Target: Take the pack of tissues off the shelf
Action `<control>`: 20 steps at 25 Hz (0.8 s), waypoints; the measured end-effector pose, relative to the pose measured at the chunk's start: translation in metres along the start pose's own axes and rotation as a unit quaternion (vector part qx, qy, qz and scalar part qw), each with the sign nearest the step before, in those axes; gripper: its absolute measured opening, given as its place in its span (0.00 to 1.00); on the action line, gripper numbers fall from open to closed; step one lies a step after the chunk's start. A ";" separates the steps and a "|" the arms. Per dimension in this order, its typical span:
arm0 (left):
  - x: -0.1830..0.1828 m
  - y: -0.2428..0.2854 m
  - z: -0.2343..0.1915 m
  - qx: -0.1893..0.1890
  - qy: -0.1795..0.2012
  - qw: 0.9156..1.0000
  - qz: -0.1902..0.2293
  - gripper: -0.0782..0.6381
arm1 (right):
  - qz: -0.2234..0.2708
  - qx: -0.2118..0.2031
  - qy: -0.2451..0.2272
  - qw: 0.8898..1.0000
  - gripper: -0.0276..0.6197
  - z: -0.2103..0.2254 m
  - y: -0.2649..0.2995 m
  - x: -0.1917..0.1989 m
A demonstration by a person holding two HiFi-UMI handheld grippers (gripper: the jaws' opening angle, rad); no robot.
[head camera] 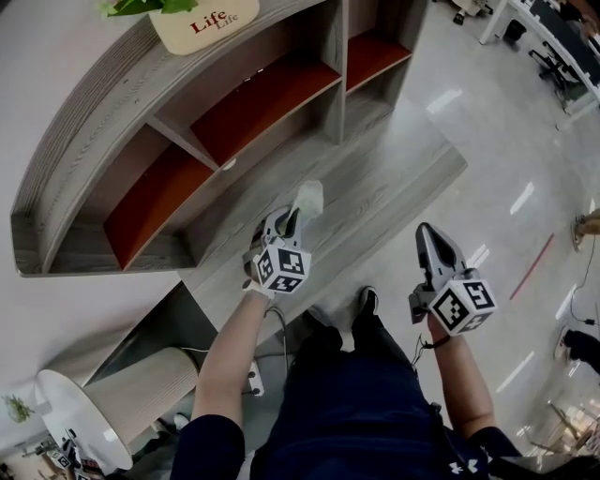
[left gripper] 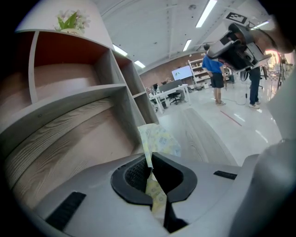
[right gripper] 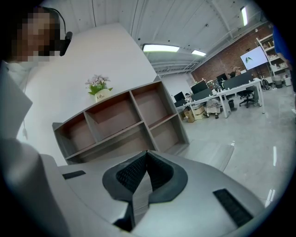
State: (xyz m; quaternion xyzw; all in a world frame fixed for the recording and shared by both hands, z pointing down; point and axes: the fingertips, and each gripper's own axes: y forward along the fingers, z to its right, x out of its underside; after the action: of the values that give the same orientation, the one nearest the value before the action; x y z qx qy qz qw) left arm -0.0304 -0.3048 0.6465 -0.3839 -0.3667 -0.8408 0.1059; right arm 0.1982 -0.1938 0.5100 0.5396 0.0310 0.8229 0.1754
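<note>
My left gripper point(head camera: 292, 219) is shut on the pack of tissues point(head camera: 307, 199), a pale, patterned packet that sticks out past the jaw tips. In the left gripper view the tissue pack point(left gripper: 158, 140) is pinched by its edge between the dark pads point(left gripper: 134, 173), held out in front of the shelf unit's point(left gripper: 69, 120) lower compartments. The grey wooden shelf unit point(head camera: 187, 141) with red-backed compartments stands ahead and to the left. My right gripper point(head camera: 427, 236) hangs shut and empty over the floor to the right; its jaws point(right gripper: 147, 152) meet at the tips.
A flower pot marked "Life" point(head camera: 202, 21) sits on the shelf top. A low wooden platform point(head camera: 375, 187) runs under the shelf. A round white table point(head camera: 94, 412) stands at the lower left. Desks and people point(left gripper: 215, 74) are far off.
</note>
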 end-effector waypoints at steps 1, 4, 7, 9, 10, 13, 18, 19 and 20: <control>0.004 0.003 0.002 0.001 0.004 1.000 -0.003 0.14 | -0.003 0.001 0.000 1.000 0.06 0.000 0.000 0.001; 0.013 0.012 0.006 0.003 0.009 1.000 -0.011 0.14 | -0.009 0.004 -0.001 1.000 0.06 0.002 0.000 0.003; 0.020 0.024 0.010 0.009 0.013 1.000 -0.014 0.14 | -0.014 0.006 -0.003 1.000 0.06 0.005 0.003 0.005; 0.024 0.031 0.014 0.016 0.014 1.000 -0.018 0.14 | -0.017 0.006 -0.005 1.000 0.06 0.006 0.005 0.007; 0.026 0.034 0.016 0.020 0.014 1.000 -0.020 0.14 | -0.018 0.006 -0.006 1.000 0.06 0.007 0.005 0.007; 0.036 0.043 0.021 0.026 0.009 0.999 -0.032 0.14 | -0.023 0.009 -0.003 1.000 0.06 0.009 0.006 0.013; 0.053 0.056 0.026 0.031 0.004 0.998 -0.057 0.14 | -0.032 0.011 -0.004 0.999 0.06 0.011 0.005 0.018; 0.056 0.058 0.027 0.035 0.005 0.998 -0.060 0.14 | -0.033 0.011 -0.005 0.999 0.06 0.012 0.005 0.019; 0.058 0.060 0.030 0.040 0.006 0.997 -0.064 0.14 | -0.034 0.012 -0.005 0.999 0.06 0.012 0.005 0.020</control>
State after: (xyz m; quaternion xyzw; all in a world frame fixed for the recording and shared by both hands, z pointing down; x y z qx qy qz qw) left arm -0.0257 -0.3205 0.7333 -0.3501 -0.4232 -0.8328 0.0693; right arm 0.2011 -0.1939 0.5334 0.5442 0.0588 0.8135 0.1967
